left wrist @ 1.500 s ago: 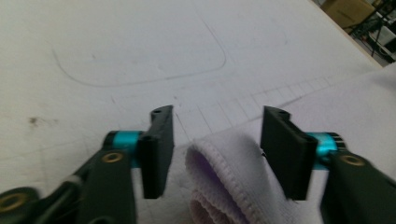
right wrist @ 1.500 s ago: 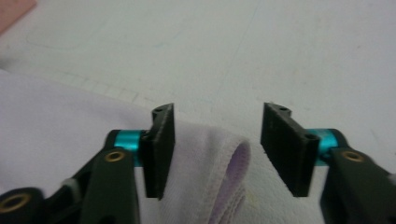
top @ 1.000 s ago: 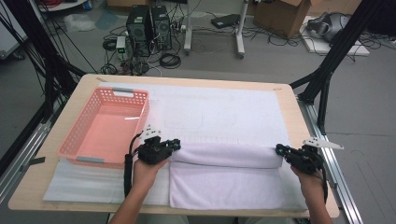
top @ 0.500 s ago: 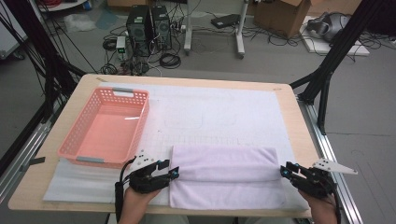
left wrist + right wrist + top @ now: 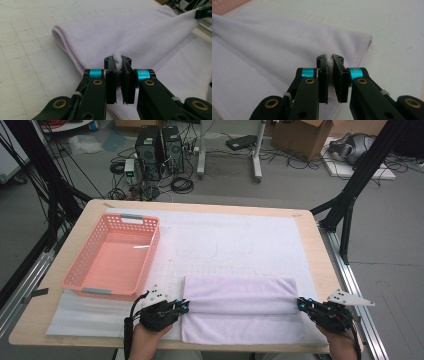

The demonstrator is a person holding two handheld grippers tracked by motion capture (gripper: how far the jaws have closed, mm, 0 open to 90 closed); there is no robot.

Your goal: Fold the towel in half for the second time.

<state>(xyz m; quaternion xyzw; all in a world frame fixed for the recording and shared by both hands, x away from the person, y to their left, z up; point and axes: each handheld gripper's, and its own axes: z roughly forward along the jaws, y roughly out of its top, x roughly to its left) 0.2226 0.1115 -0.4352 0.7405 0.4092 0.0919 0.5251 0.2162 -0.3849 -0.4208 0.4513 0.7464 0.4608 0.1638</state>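
A pale lilac towel (image 5: 240,295) lies folded on the white mat near the table's front edge. My left gripper (image 5: 184,306) is at its left side and shut on the towel's edge; in the left gripper view the cloth (image 5: 140,32) bunches between the pads of that gripper (image 5: 117,60). My right gripper (image 5: 300,304) is shut on the towel's right edge, with the fabric (image 5: 274,45) pinched between the pads of the gripper (image 5: 329,58). Both pairs of jaws have just been closing with towel between them. A raised ridge of cloth runs between the two grips.
A pink plastic basket (image 5: 150,255) stands on the left of the table, just behind my left hand. The white mat (image 5: 225,245) covers most of the wooden table (image 5: 305,225). Black frame legs, cables and computer boxes stand on the floor beyond.
Both hands drew back toward the table's front edge. The jaws opened and let the rolled fold drop flat, then closed again on the towel's left and right edges.
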